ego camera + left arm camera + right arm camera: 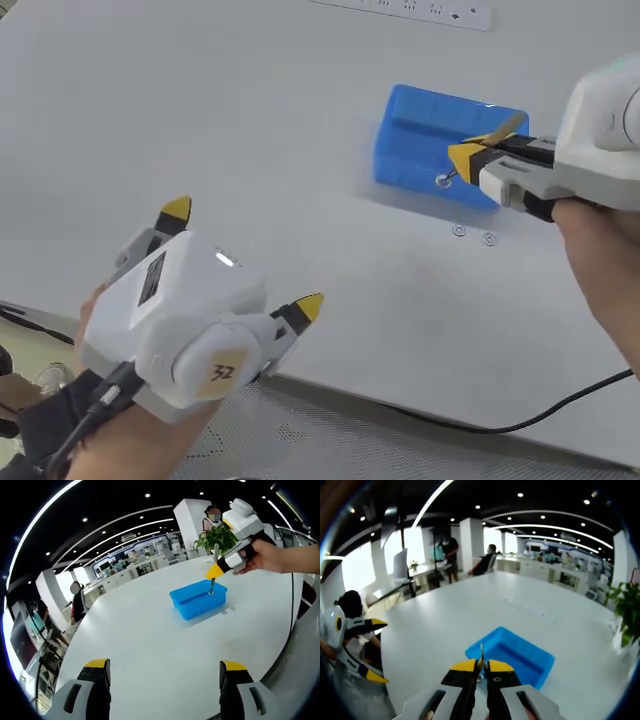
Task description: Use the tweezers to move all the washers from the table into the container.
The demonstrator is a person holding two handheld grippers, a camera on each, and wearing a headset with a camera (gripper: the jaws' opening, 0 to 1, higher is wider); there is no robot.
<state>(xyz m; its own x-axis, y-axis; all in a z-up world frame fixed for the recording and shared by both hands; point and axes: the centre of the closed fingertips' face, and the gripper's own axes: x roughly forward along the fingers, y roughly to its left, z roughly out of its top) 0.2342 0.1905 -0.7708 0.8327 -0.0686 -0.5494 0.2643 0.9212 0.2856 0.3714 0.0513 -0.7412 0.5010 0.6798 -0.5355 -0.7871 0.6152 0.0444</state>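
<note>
**Over the container [420, 135], a washer [443, 181] hangs**

Right of the head view, the right gripper [480, 148], clamped on tweezers [452, 172], carries it; two washers [458, 230] lie on the table [250, 120] below. Lower left, the left gripper [242, 257] gapes empty. Left gripper view, centre: tweezers [212, 585] above the container [192, 602]. Right gripper view, bottom: jaws pinched. Any slackening could drop it outside.

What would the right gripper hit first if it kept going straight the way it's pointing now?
Most likely the blue container: the right gripper, shut on the tweezers, points down at it. Whether its near wall or floor comes first is unclear.
</note>
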